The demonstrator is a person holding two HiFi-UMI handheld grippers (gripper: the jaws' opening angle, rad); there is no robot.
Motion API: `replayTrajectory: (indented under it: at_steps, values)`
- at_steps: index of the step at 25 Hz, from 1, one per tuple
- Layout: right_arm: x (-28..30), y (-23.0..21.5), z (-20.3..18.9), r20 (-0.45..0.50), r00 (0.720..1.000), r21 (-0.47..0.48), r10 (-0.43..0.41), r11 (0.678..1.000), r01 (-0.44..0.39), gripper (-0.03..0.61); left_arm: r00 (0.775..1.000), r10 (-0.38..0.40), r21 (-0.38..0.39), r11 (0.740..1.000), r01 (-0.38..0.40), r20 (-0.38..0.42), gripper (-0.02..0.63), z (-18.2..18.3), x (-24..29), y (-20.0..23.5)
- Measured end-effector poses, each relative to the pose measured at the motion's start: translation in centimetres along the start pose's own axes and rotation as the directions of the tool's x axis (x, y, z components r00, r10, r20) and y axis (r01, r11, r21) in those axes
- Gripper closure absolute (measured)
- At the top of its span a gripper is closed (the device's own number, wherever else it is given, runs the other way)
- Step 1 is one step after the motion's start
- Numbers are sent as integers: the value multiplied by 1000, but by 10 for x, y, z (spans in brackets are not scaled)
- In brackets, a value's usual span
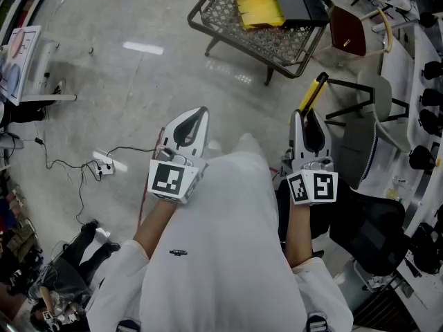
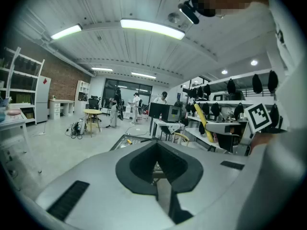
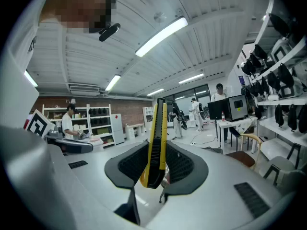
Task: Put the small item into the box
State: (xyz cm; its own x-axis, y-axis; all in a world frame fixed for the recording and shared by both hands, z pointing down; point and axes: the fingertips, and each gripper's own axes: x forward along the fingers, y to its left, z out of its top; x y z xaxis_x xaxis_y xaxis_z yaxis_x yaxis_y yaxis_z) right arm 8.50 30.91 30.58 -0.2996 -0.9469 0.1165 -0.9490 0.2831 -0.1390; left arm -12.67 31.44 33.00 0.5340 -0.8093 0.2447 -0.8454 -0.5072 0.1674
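Note:
A yellow and black utility knife [image 1: 313, 91] [image 3: 156, 140] sticks up and forward out of my right gripper [image 1: 305, 120] [image 3: 157, 163], whose pads are shut on its lower body. My left gripper [image 1: 196, 116] [image 2: 158, 163] is held beside it in front of the person's white shirt, jaws together with nothing in them. Ahead stands a wire-mesh table [image 1: 228, 12] with a yellow box [image 1: 259, 8] and a black tray [image 1: 300, 7] on it. Both grippers are well short of that table.
A red-brown chair [image 1: 347, 30] and a grey office chair [image 1: 374, 109] stand to the right of the table, a black chair [image 1: 370, 234] nearer. A white power strip [image 1: 105, 163] with cables lies on the floor at left. Shelving with black gear [image 1: 426, 95] lines the right.

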Motion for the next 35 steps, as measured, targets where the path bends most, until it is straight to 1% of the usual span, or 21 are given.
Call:
replayTrajectory:
  at_steps: [3, 6, 9, 11, 14, 19, 23, 27, 35]
  values:
    - [-24, -4, -6, -4, 1000, 34, 6, 999, -6, 471, 1000, -11, -10, 1000, 11, 5, 612, 0, 2, -27]
    - [-44, -12, -4, -2, 1000, 42, 25, 999, -25, 471, 1000, -4, -34, 999, 4, -5, 612, 1, 2, -57]
    - [-56, -25, -3, 6, 1000, 65, 23, 998, -23, 471, 1000, -26, -21, 999, 26, 9, 612, 4, 8, -83]
    - [-62, -35, -4, 3, 1000, 77, 12, 997, -13, 471, 999, -33, -9, 999, 33, 4, 612, 3, 10, -95]
    - [-70, -48, 0, 8, 1000, 65, 17, 998, -17, 471, 1000, -20, -1, 1000, 20, -18, 612, 0, 14, -109]
    - [-68, -66, 4, 16, 998, 74, 60, 995, -61, 471, 1000, 18, 11, 1000, -18, -1, 612, 5, 21, -117]
    - [-63, -78, 7, 22, 995, 55, 102, 993, -103, 471, 999, 50, 18, 999, -50, 19, 612, 4, 28, -121]
    - [-57, -93, 5, 18, 993, 63, 120, 991, -121, 471, 996, 84, 12, 996, -85, 29, 612, 3, 38, -125]
    - [-31, -109, 2, -6, 990, 80, 139, 987, -138, 471, 994, 105, 3, 994, -105, 22, 612, 7, 68, -116]
